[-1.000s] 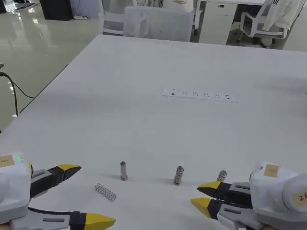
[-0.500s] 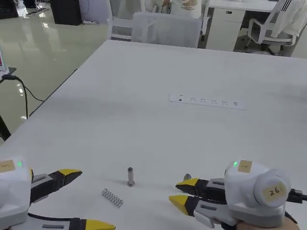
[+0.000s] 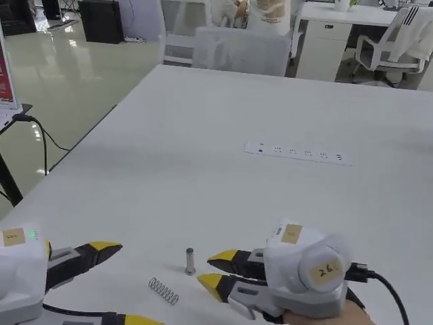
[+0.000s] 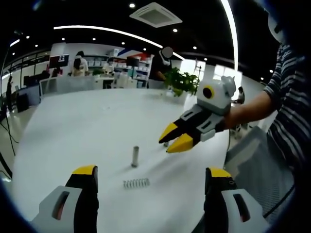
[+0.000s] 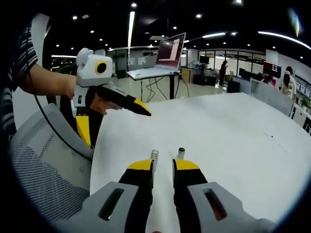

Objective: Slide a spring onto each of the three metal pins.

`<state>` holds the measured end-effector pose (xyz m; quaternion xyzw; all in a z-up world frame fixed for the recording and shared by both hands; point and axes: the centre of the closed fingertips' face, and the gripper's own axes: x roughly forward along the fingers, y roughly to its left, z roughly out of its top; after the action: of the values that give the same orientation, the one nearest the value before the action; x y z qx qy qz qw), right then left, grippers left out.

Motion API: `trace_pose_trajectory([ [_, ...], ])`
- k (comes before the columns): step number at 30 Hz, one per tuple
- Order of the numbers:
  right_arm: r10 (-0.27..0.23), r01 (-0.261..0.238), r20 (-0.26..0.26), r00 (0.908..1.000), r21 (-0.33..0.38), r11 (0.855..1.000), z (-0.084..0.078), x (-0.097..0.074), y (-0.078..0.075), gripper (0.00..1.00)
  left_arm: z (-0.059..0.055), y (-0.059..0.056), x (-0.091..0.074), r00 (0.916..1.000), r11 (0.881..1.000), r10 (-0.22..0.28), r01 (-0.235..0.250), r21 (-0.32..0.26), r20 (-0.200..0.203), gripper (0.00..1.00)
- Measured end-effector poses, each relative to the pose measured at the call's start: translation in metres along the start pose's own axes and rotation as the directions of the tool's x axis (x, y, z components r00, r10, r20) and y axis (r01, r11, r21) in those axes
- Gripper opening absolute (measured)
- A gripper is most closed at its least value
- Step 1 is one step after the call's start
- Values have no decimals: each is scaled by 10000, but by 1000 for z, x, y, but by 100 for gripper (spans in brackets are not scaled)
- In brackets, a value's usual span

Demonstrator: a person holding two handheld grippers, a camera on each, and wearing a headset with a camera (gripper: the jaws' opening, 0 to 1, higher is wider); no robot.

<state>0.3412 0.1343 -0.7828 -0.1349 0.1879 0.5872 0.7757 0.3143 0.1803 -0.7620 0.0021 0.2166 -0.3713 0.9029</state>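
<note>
A bare metal pin (image 3: 190, 261) stands upright on the white table (image 3: 223, 183), with a loose spring (image 3: 164, 290) lying just left and nearer. My right gripper (image 3: 213, 269) hovers just right of the pin, open by a narrow gap and holding nothing. Its body hides the table behind it. My left gripper (image 3: 118, 283) is wide open at the near left edge. In the right gripper view the spring (image 5: 154, 155) and pin (image 5: 181, 153) lie just past the right gripper (image 5: 164, 165). The left gripper view shows pin (image 4: 135, 156), spring (image 4: 136, 183) and the right gripper (image 4: 176, 138).
A white power strip (image 3: 298, 152) lies flat further out on the table. A mesh chair (image 3: 237, 47) stands at the far edge. The table's left edge (image 3: 67, 156) drops to the floor, where a cable (image 3: 40, 139) runs. A laptop (image 5: 167, 56) sits on a stand.
My right gripper has moved left, away from the two pins with springs on them, to beside the bare pin, and now covers them. The left gripper has hardly moved. The head camera shifted.
</note>
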Motion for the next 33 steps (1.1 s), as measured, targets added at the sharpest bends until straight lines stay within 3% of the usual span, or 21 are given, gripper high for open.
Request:
trace_pose_trajectory([
  [5, 315, -323, -316, 9990, -262, 9991, -9, 15, 14, 13, 3, -3, 1, 9997, 9991, -223, 225, 364, -52, 86],
  [9, 453, -457, -515, 9976, -77, 9989, -15, 28, 19, 13, 3, -6, 2, 9994, 9984, -316, 322, 461, -140, 86],
  [24, 133, -66, -1012, 9948, 658, 9978, -36, 62, 15, 16, -7, -5, -4, 9995, 9994, -215, 220, 259, -226, 84],
  [31, 72, -96, -1623, 9867, -139, 9999, -54, 69, 17, 14, -12, -5, -3, 9993, 9996, -196, 202, 175, -314, 83],
  [33, 107, -159, -1572, 9875, -319, 9994, -55, 73, 17, 8, -13, -5, -3, 9993, 9996, -210, 216, 170, -323, 83],
])
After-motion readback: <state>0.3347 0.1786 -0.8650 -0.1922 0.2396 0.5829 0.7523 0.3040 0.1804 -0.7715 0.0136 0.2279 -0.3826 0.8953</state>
